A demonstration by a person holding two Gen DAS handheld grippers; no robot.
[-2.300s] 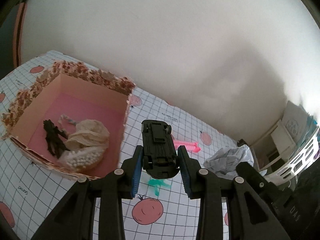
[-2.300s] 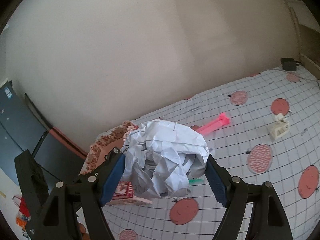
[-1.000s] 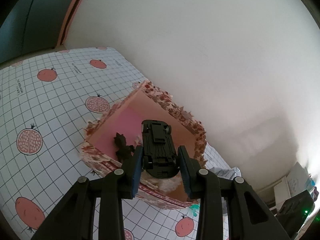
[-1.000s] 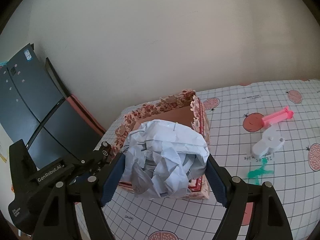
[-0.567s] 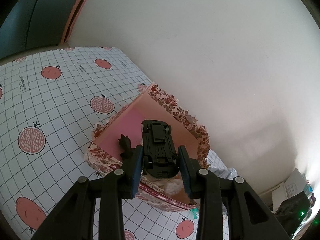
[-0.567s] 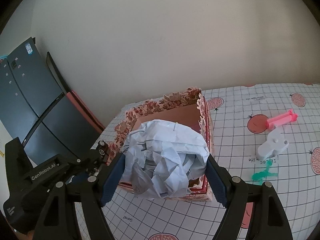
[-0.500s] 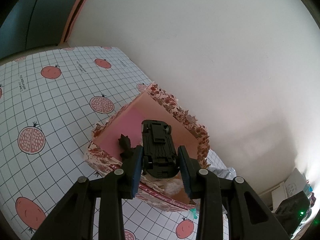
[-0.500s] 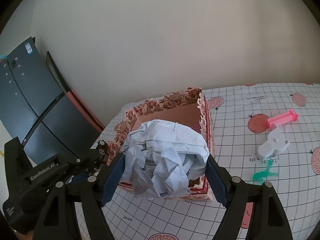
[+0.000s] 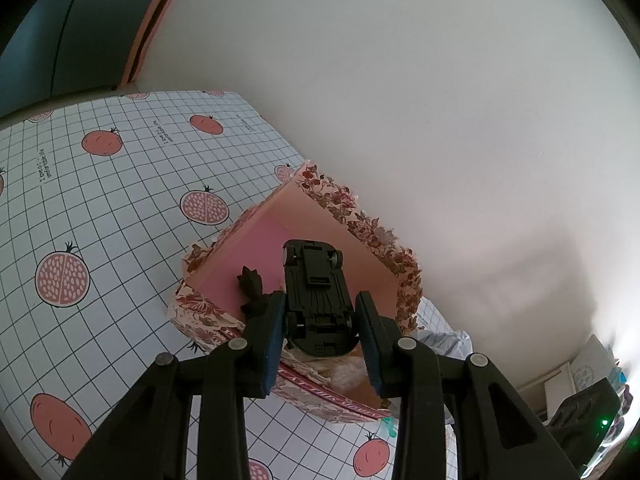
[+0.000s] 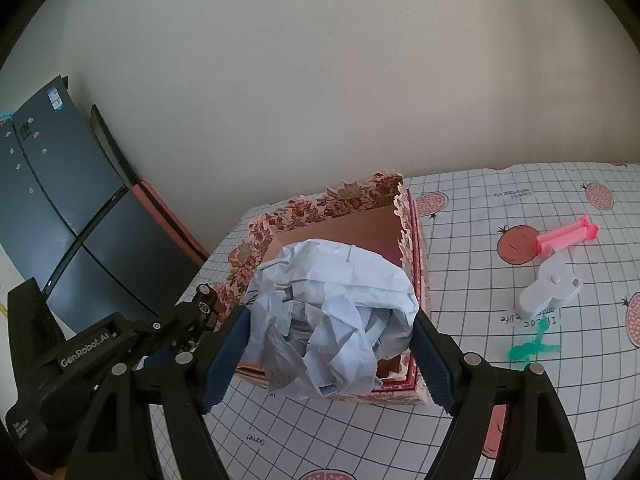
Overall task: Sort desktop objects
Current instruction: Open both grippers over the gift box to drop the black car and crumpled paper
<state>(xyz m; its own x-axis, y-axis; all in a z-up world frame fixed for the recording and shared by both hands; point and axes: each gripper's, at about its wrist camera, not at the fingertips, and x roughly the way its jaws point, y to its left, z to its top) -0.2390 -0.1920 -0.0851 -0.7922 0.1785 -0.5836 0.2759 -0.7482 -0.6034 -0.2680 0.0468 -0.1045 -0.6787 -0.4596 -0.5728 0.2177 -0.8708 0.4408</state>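
Left gripper (image 9: pixel 320 320): we grip the toy car (image 9: pixel 316 300), its long axis running forward over the box (image 9: pixel 400 264). Right gripper (image 10: pixel 332 344): we clamp the crumpled paper (image 10: pixel 332 312) above the same box.

"GenRobot.AI" on left tongs (image 10: pixel 204 304)

One box (image 10: pixel 416 240), one toy car (image 9: pixel 316 296), one crumpled paper ball (image 10: pixel 332 312), one pink clip (image 10: pixel 566 237), two tongs (image 9: pixel 320 330) (image 10: pixel 332 354).

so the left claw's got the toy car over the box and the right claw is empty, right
Not quite: the right claw isn't empty. The right wrist view shows it shut on crumpled paper. The left claw does hold the toy car over the box.
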